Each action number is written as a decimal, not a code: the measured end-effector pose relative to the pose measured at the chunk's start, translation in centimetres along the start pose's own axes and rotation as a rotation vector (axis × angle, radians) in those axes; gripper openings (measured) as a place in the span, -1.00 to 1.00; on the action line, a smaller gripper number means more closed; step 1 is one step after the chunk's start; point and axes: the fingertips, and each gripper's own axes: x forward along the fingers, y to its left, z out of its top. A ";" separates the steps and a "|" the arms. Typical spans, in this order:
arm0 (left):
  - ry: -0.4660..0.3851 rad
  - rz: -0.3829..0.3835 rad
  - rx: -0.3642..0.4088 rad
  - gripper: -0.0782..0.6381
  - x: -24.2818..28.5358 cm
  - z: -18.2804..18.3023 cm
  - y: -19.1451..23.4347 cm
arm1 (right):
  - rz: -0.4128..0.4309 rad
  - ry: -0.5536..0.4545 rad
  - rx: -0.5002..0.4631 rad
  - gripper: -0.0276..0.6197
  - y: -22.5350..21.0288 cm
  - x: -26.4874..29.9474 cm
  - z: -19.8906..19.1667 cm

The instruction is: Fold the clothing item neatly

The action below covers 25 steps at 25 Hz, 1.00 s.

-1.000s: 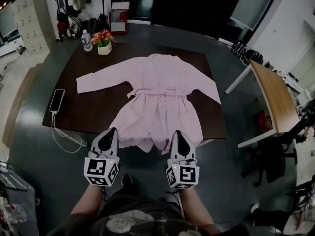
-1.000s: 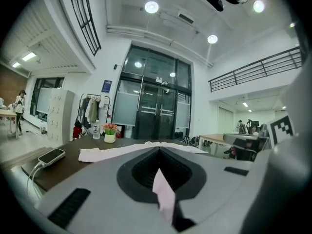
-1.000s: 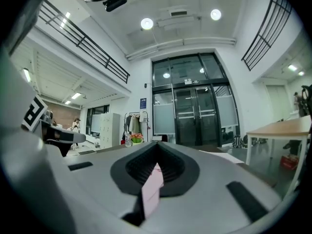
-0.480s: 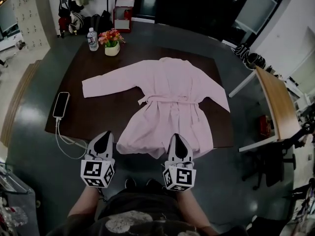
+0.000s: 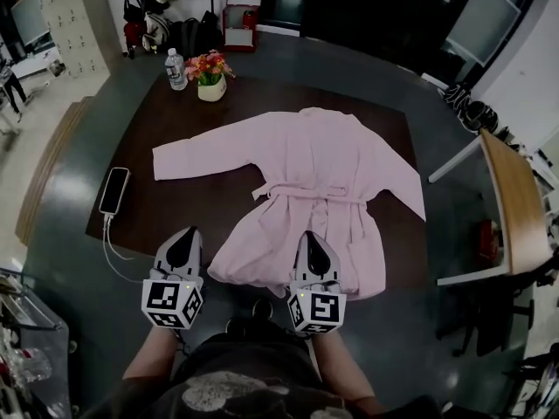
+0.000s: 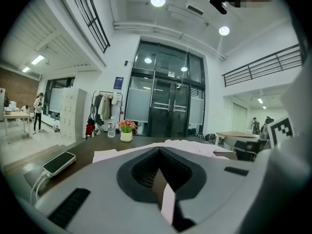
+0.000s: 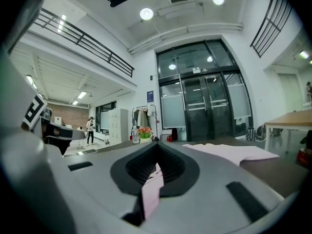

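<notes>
A pink robe (image 5: pixel 314 164) lies spread face up on the dark brown table (image 5: pixel 192 199), sleeves out to both sides, belt across the waist. Its hem reaches the table's near edge. My left gripper (image 5: pixel 185 241) is at the hem's left corner and my right gripper (image 5: pixel 313 238) at the hem's middle. Both are shut, each with a strip of pink cloth pinched between its jaws. The left gripper view shows that strip (image 6: pixel 167 206) inside the left gripper (image 6: pixel 158 148). In the right gripper view a like strip (image 7: pixel 152 191) sits in the right gripper (image 7: pixel 157 144).
A phone (image 5: pixel 114 190) with a white cable (image 5: pixel 113 250) lies at the table's left edge. A flower pot (image 5: pixel 210 75) and a water bottle (image 5: pixel 175 68) stand at the far left corner. A wooden desk (image 5: pixel 511 208) stands to the right.
Both grippers stayed shut on the hem and moved together a little in over the table's near edge. The table and robe now sit lower and further right in the head view.
</notes>
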 end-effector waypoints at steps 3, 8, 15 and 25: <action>-0.005 0.020 0.007 -0.76 1.2 0.7 -0.2 | 0.035 -0.003 0.015 -0.95 -0.3 2.1 0.1; -0.012 0.026 0.031 -0.76 2.2 1.4 -0.2 | 0.077 0.006 0.052 -0.95 1.4 4.4 1.0; -0.021 0.034 0.014 -0.76 4.1 1.8 2.8 | 0.181 0.016 0.115 -0.94 6.2 7.5 2.1; 0.036 -0.042 0.020 -0.76 7.5 1.0 10.5 | 0.202 0.083 0.012 -0.94 14.8 14.6 0.0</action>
